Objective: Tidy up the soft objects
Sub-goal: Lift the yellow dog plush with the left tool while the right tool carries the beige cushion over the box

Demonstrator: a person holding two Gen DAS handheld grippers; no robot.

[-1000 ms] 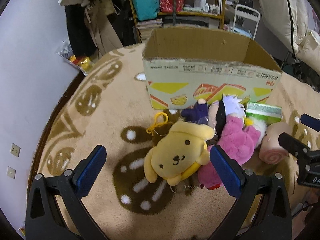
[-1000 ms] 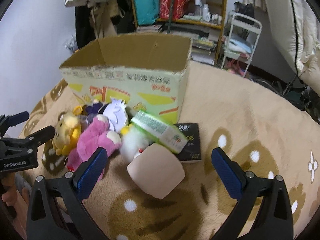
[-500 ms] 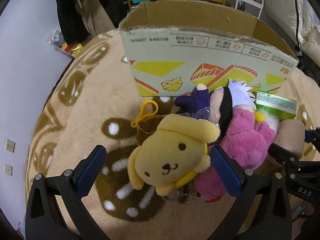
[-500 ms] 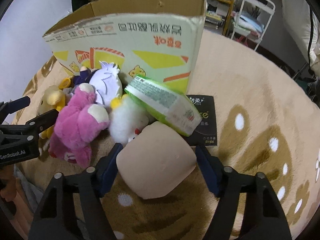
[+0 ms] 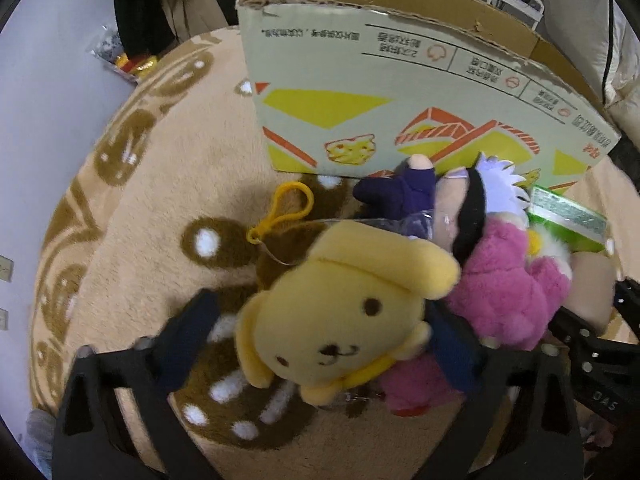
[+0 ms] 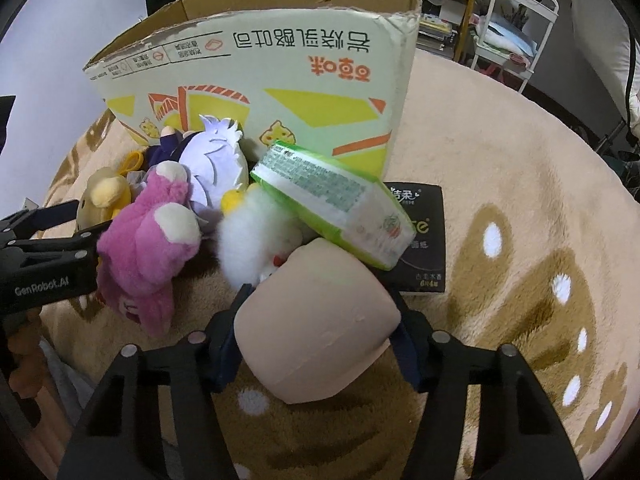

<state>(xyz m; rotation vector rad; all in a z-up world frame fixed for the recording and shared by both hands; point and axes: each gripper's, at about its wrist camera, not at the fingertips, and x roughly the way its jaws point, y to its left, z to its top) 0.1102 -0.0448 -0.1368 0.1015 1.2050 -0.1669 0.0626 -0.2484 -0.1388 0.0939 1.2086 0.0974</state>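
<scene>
A yellow dog plush lies on the rug between the fingers of my left gripper, whose jaws are closing. The right pad sits at its side; a small gap shows at the left pad. Beside it lie a pink plush and a white-haired doll. My right gripper is closing, and both pads press the sides of a beige roll-shaped cushion. Behind the pile stands an open cardboard box.
A green tissue pack leans on a white fluffy plush and on the cushion. A black tissue pack lies flat by the box corner. The beige patterned rug stretches right. A white cart and shelves stand behind.
Both grippers came down onto the pile. The right jaws went from wide apart to closed on the beige cushion. The left jaws narrowed around the yellow dog plush.
</scene>
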